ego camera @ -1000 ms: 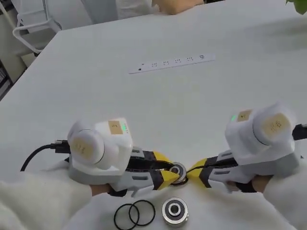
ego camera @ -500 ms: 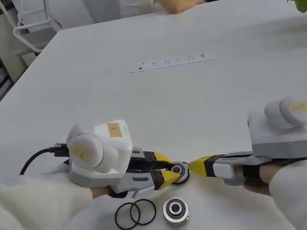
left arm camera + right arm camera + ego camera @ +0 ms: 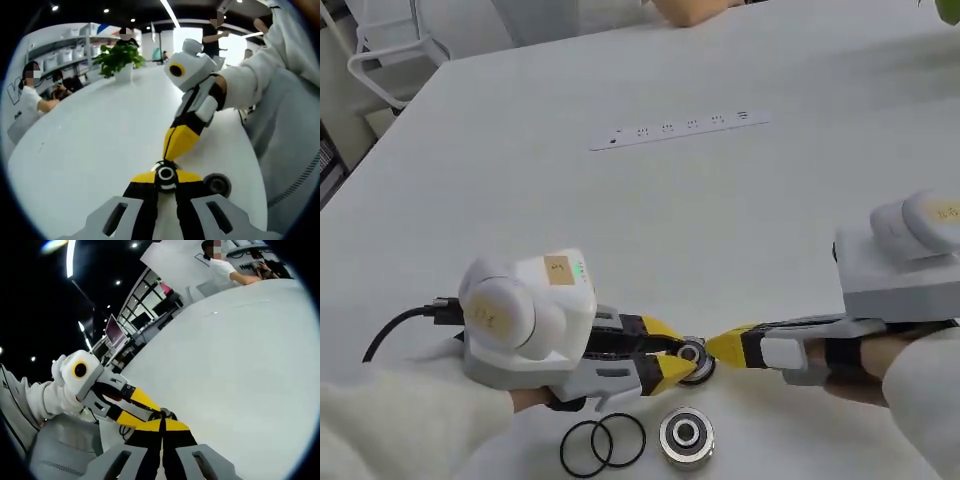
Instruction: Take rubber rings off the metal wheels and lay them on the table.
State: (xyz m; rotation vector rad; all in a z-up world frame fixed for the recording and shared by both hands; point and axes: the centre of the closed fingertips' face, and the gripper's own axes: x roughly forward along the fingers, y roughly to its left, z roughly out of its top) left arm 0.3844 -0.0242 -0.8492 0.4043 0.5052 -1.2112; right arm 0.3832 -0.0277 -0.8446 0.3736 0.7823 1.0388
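Two rubber rings lie on the table beside a bare-looking wheel — what seems left is the second wheel, clamped in the left gripper fingers, with the right gripper fingers pressed together at its rim.

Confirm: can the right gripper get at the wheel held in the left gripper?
Probably yes: the right gripper has its shut tips right at the wheel clamped in the left gripper, with nothing between them.
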